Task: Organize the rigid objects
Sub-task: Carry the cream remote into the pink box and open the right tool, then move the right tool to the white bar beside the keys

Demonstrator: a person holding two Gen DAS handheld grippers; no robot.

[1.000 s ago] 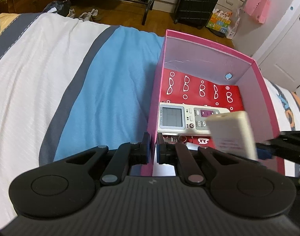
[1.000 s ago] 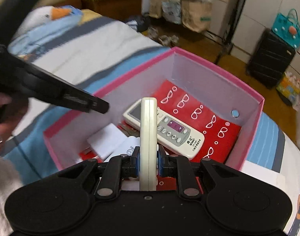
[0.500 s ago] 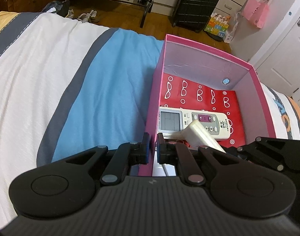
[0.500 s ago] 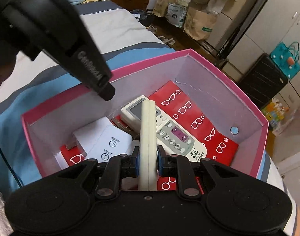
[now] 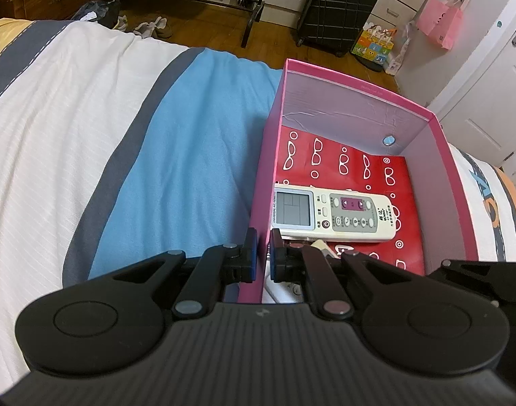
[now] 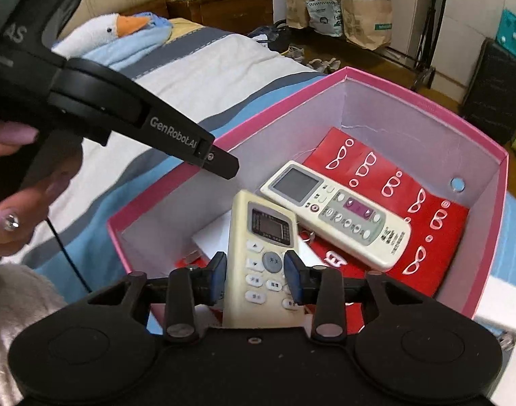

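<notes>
While your left gripper (image 5: 262, 253) clamps pink box (image 5: 359, 84) wall, right gripper (image 6: 256, 275) jaws, just opened, flank cream remote (image 6: 261, 257); its 6 o'clock end hidden.

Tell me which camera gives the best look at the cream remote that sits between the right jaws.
The right wrist view: the cream remote lies face up in the pink box, screen and buttons plain. The left wrist view shows only a sliver of it behind the left gripper.

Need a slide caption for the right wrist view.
Right tool, just opening, releases cream remote into pink box beside white remote.
</notes>
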